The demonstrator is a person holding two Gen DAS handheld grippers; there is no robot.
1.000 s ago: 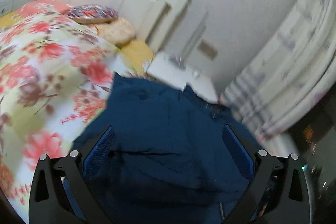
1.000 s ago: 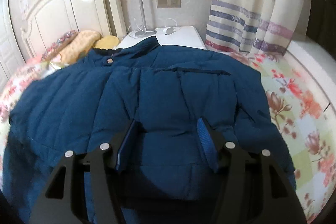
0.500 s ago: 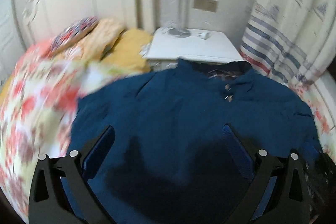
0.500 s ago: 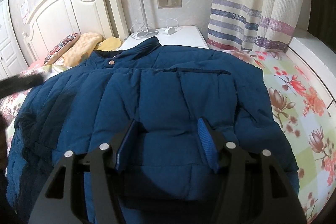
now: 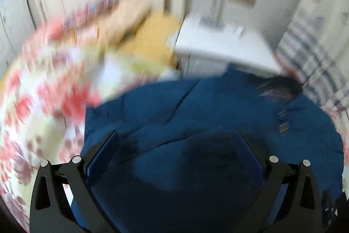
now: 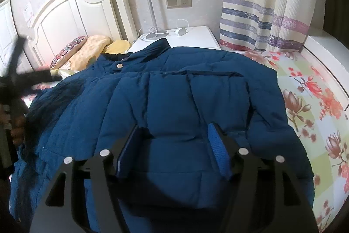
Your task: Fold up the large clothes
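Jacket lies spread on bed, no fold yet. My right claw opening astride padding; left claw wide.

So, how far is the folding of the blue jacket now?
Done: the blue jacket lies spread on the floral bed cover, collar toward the nightstand. In hand: the right gripper is opening over its lower part; the left gripper is open above it. Left: every fold.
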